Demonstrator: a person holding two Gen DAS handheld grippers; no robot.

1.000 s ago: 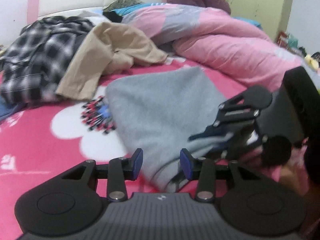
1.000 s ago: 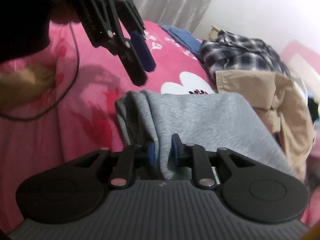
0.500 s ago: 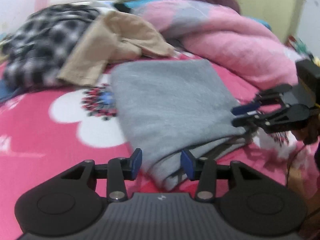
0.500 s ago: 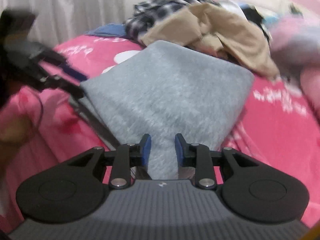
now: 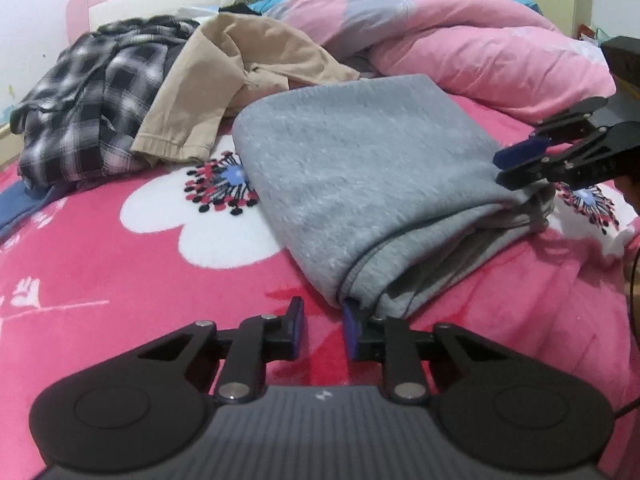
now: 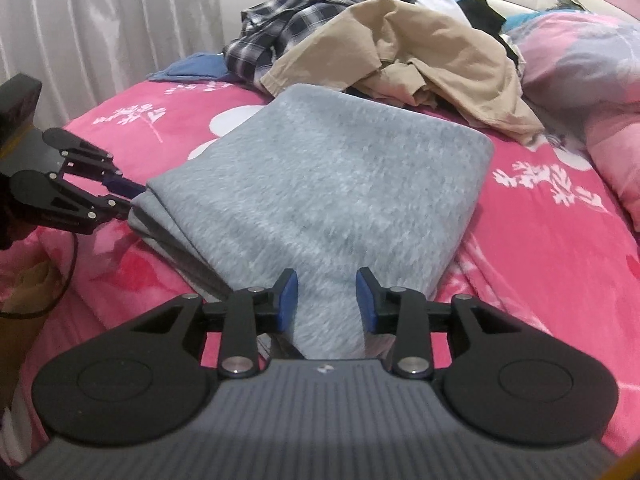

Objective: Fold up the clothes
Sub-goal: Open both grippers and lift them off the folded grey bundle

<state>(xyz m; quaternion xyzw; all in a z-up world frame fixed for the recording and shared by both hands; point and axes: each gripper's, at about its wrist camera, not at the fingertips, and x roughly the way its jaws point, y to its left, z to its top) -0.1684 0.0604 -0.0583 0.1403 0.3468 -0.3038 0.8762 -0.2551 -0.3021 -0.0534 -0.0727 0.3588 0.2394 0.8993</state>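
Observation:
A folded grey garment point(image 5: 360, 168) lies flat on the pink flowered bedspread point(image 5: 120, 280); it also shows in the right wrist view point(image 6: 328, 184). My left gripper point(image 5: 322, 330) is open and empty at the garment's near left corner, its right pad touching the folded edge. My right gripper point(image 6: 326, 300) is open, its jaws standing on either side of the garment's near right corner without pinching it. Each gripper shows in the other's view: the right one point(image 5: 524, 164) and the left one point(image 6: 116, 196), at opposite corners of the near edge.
A tan garment point(image 5: 240, 80) and a black-and-white plaid shirt point(image 5: 92, 100) lie crumpled behind the grey one. A pink quilt point(image 5: 460, 48) is bunched at the back right. A blue cloth point(image 6: 192, 70) lies by the white curtain point(image 6: 100, 20).
My right gripper has opened and let go of the grey garment's corner. The garment has settled flat on the bed. My left gripper has drawn back to the near corner.

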